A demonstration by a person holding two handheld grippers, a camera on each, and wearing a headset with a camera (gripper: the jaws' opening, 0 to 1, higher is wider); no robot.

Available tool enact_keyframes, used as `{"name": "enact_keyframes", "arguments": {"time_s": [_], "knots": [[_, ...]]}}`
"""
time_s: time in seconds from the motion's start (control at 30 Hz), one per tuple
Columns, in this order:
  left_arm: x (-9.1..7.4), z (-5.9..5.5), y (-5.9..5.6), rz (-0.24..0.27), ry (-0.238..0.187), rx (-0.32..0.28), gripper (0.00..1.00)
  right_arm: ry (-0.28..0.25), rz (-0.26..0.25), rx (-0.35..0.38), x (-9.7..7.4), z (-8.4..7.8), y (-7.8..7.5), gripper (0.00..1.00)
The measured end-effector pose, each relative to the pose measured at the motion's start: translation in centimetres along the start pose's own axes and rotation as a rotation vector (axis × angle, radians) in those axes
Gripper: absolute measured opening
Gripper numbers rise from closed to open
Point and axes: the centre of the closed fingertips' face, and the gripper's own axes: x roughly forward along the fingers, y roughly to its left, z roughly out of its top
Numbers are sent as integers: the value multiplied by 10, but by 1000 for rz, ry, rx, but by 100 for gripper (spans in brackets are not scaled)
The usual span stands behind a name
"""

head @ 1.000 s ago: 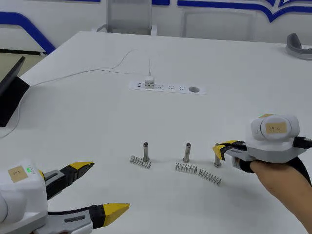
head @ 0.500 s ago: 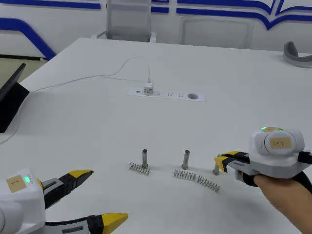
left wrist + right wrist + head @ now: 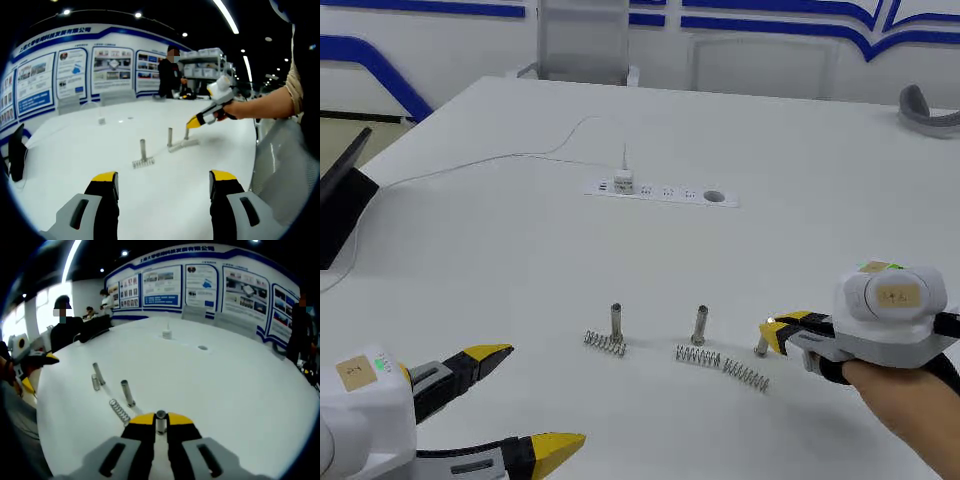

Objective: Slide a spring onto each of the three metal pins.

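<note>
Three short metal pins stand in a row on the white table [image 3: 520,250]: the left pin [image 3: 616,320], the middle pin [image 3: 700,324] and the right pin [image 3: 762,347]. My right gripper [image 3: 772,328] is shut on the right pin's top, which shows between the yellow tips [image 3: 160,422]. Three springs lie flat in front of the pins: one [image 3: 605,343] by the left pin, one [image 3: 698,356] by the middle pin, one [image 3: 746,375] further right. My left gripper [image 3: 525,398] hovers open at the near left, well short of the pins [image 3: 143,149].
A white power strip [image 3: 660,191] with a plugged charger and cable lies further back. A dark object [image 3: 342,195] sits at the left edge. Chairs stand behind the table, and a person [image 3: 170,75] stands in the background.
My right gripper has dropped lower onto the right pin. The left gripper has stayed almost where it was. The head camera has tilted a little.
</note>
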Motion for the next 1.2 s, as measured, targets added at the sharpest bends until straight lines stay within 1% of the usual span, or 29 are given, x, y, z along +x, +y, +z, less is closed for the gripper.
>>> {"name": "enact_keyframes", "arguments": {"time_s": [0.1, 0.27, 0.4, 0.47, 0.67, 0.77, 0.83, 0.9, 1.07, 1.2], "knots": [[0, 0, 0, -1, 1, 1, 75, -11, 2, 2, -1, 1, 0, 11], [0, 1, -1, -1, -1, 2, 75, -14, -5, -4, -4, 0, -1, 13], [0, 1, -1, -1, -1, 2, 76, -25, -4, -13, -9, 2, 0, 15], [0, 1, -1, -1, -3, 2, 76, -30, 4, -15, -12, 2, 0, 15], [0, 2, -2, -1, -3, 4, 76, -23, 30, -46, -22, -4, 2, 15], [0, 2, -3, -4, 0, 7, 75, -8, 55, -65, -26, -9, 6, 15], [2, 3, -4, -5, -1, 8, 75, 6, 97, -75, -27, -12, 13, 15], [3, 4, -4, -9, -1, 9, 75, 23, 127, -105, -28, -16, 19, 15], [5, 5, -6, -19, 2, 17, 75, 57, 185, -133, -25, -26, 32, 15], [5, 6, -6, -22, 4, 20, 75, 83, 219, -160, -21, -34, 38, 15]]}}
